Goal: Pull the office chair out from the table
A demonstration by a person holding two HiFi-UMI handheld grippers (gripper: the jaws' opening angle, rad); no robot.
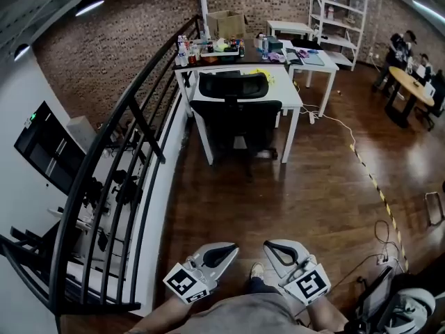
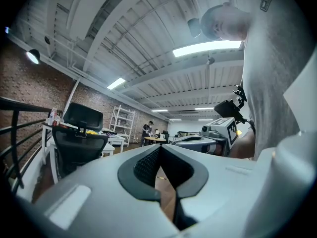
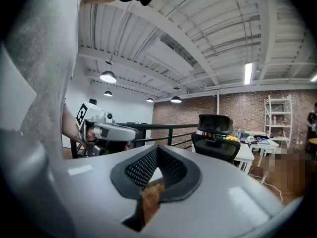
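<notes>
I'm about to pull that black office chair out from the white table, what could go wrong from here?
Both the left gripper and right gripper are shut; they must open before they can grab the office chair. The chair is tucked between the legs of the white table, so a crooked pull could catch one. Rolled back to the right, it might run onto the floor cable.

Brick wall [image 1: 104,54], dark wood floor [image 1: 313,200], black railing [image 1: 128,101], white shelving [image 1: 337,12]
</notes>
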